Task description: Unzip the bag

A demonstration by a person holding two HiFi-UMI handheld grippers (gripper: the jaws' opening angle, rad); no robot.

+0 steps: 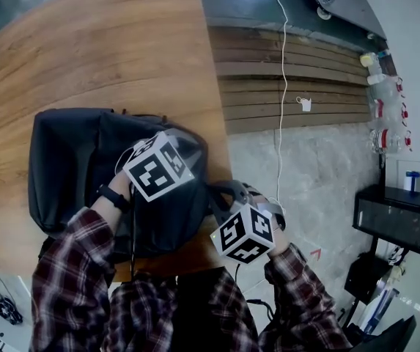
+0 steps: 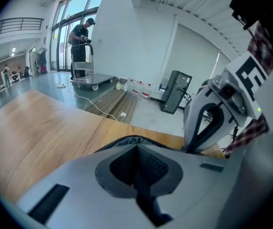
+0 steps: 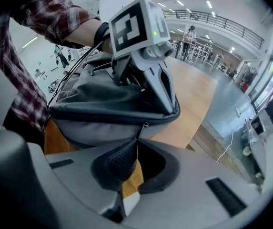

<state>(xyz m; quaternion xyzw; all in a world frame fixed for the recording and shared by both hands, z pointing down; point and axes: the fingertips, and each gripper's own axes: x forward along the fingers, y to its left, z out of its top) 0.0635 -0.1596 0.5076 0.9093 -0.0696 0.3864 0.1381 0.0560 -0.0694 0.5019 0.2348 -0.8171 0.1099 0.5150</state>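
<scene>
We see a dark bag (image 1: 70,160) lying flat at the near right corner of a wooden bench (image 1: 85,42), with its right end reaching the bench's right edge. Bare wood lies open beyond the bag and to its left. Past the right edge is the floor (image 1: 319,174), crossed by a white cable (image 1: 281,86).

The left forearm, in a plaid sleeve (image 1: 70,255), reaches across the bag. The left hand-held gripper (image 2: 136,146) rests on the bag's top near its right end, jaws together and pinching the fabric. The right hand-held gripper (image 3: 136,140) sits just off the bench's right edge, jaws closed on the zip pull (image 3: 145,125).

The bag's long axis runs left to right along the near edge, zip end toward the right.
</scene>
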